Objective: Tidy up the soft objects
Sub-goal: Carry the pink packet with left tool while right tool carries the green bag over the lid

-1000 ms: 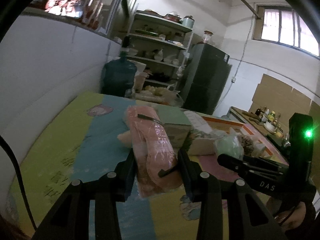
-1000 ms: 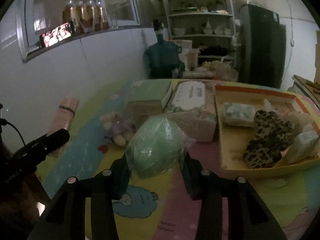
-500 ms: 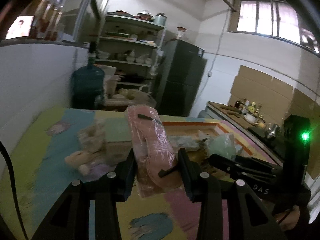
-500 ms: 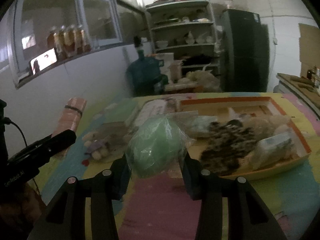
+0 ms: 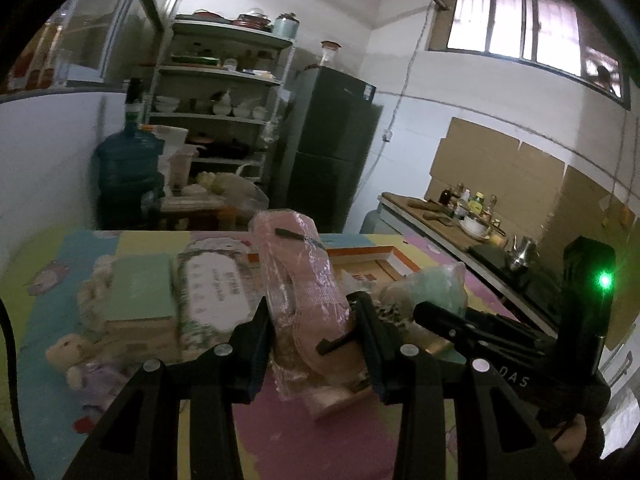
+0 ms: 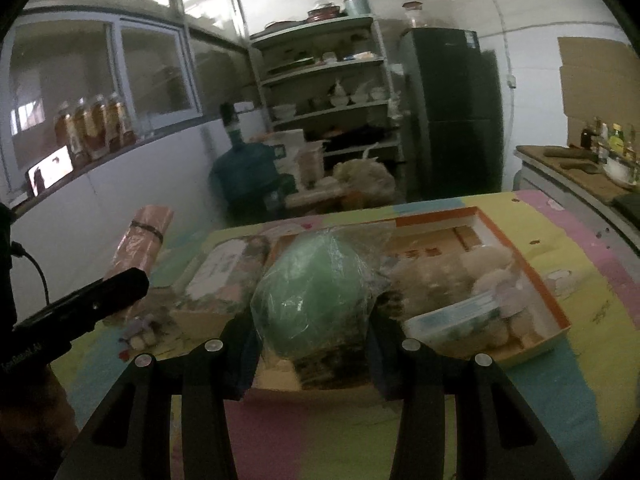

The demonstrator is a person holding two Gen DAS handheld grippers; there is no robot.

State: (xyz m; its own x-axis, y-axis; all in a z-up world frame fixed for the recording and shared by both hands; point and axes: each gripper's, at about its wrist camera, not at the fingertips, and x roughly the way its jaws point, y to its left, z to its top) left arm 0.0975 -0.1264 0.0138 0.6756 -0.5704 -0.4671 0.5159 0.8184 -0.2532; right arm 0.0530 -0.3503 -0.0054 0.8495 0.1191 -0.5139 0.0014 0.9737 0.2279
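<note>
My left gripper [image 5: 312, 344] is shut on a pink plastic-wrapped slipper pack [image 5: 300, 276], held upright above the mat. It also shows at the left of the right wrist view [image 6: 140, 240]. My right gripper [image 6: 312, 344] is shut on a green soft ball in clear plastic [image 6: 316, 296], which also shows in the left wrist view [image 5: 436, 284]. An orange-rimmed tray [image 6: 540, 288] holds several soft items, just beyond the ball. A small plush doll [image 5: 80, 364] lies on the mat at the left.
Boxed packs [image 5: 216, 292] and a green box [image 5: 140, 292] sit on the colourful mat [image 5: 320, 440] left of the tray. Behind are a water jug [image 5: 128, 168], shelves [image 5: 224, 92], a dark fridge [image 5: 332, 148] and a counter [image 5: 460, 224] at the right.
Both grippers have swung right and forward toward the tray, still holding their loads. The tray now sits directly behind the green ball.
</note>
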